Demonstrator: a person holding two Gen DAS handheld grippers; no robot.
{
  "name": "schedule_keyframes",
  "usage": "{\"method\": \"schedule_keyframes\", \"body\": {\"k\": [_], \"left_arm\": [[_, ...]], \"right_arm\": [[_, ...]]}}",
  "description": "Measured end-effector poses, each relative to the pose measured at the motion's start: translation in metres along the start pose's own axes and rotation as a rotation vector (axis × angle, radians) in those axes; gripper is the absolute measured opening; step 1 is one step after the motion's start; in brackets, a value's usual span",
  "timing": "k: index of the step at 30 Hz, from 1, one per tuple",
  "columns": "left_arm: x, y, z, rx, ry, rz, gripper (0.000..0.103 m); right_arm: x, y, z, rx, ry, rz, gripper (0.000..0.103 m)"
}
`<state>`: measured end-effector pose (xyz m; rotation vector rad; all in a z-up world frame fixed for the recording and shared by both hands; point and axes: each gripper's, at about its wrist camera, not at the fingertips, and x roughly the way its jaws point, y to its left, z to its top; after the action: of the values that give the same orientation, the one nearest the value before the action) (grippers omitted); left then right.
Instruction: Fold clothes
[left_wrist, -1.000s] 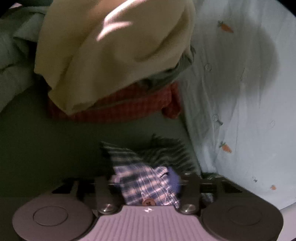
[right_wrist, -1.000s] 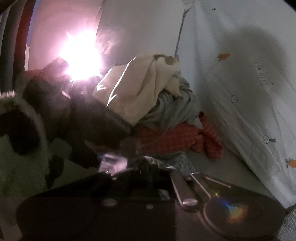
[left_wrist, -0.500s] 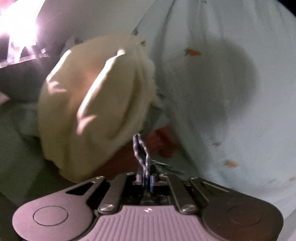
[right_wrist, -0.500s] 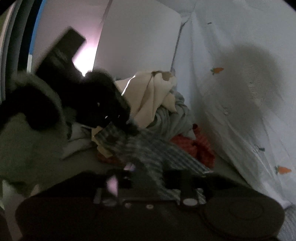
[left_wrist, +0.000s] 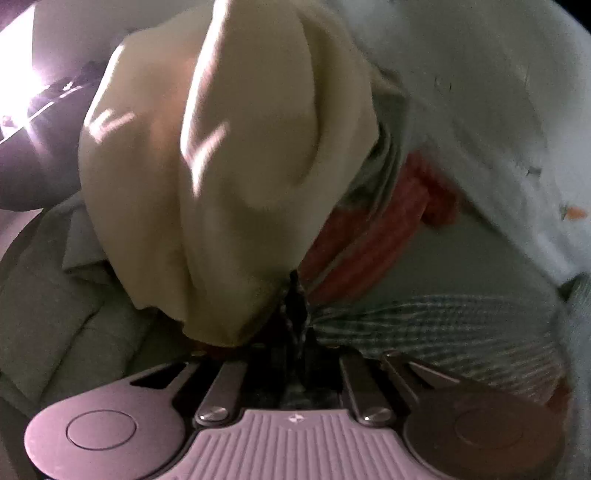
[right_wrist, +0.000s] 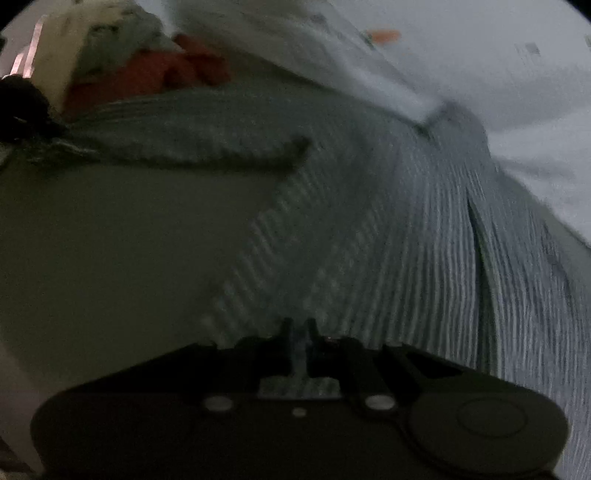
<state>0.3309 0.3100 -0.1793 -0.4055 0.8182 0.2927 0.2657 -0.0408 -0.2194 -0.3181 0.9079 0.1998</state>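
Observation:
A blue-and-white plaid shirt (left_wrist: 424, 325) stretches across the grey-green surface (left_wrist: 461, 258) from my left gripper (left_wrist: 295, 295) toward the right. A bunched edge of it sits between the left pads, which press on it while the jaws ease slightly apart. In the right wrist view the same plaid shirt (right_wrist: 388, 240) spreads out ahead. My right gripper (right_wrist: 298, 328) is closing, with a thin fold of the shirt pinched between its fingers. The left gripper (right_wrist: 33, 118) shows as a dark shape at the shirt's far left end.
Just behind the left gripper is a pile of clothes: a cream garment (left_wrist: 240, 166) on top, a grey-green one (left_wrist: 384, 158) and a red checked one (left_wrist: 369, 240) below. A white sheet with small carrots (left_wrist: 498, 110) rises along the right. Bright light glares at far left.
The left jaws shut on the plaid shirt and lifted it; the cloth now pulls taut to the right. The right gripper swung down and rightward along the shirt, opened, then closed on its edge.

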Motion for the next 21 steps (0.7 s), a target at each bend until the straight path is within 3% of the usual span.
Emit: {"method": "schedule_keyframes", "body": {"k": [2,11,16,21], "left_arm": [[0.005,-0.003,-0.005,0.003,0.003,0.020,0.011],[-0.013,-0.020,-0.015,-0.115,-0.050,0.058,0.005],[-0.055,-0.073,-0.034,-0.097,-0.087,-0.063,0.005],[-0.101,-0.180,-0.060,0.022,-0.071,-0.268,0.005]], "right_arm": [[0.001,-0.006,-0.004,0.066,0.008,0.011,0.006],[-0.018,-0.031,-0.023,0.113,-0.018,-0.006,0.006],[-0.028,-0.063,-0.038,0.127,-0.030,-0.025,0.006],[-0.044,-0.118,-0.046,0.187,-0.066,-0.054,0.006]]}}
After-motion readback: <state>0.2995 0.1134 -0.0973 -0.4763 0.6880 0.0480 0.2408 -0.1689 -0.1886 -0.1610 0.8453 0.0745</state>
